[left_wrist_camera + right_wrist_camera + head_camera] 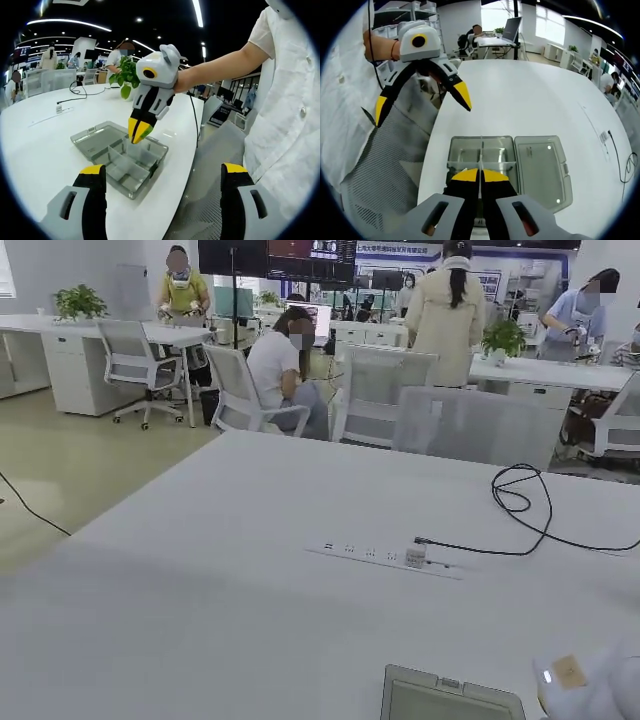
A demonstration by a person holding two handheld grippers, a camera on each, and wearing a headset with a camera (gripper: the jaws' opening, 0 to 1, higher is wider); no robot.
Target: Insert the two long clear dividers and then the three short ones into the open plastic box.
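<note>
Right tool (141, 131) in white-grey moulded housing, black jaws with yellow tips, left tool (422, 102) of matching housing, black jaws, yellow tips, grey slotted jaw bases, person's short-sleeved white shirt (285, 100), fine weave, small white buttons.

No text, brand, number or sign can be read in any view. In the head view, writing is carried by the dark screens (300, 252) and the blue board (492, 280) on the far wall, but it is too small and blurred to be made out.
</note>
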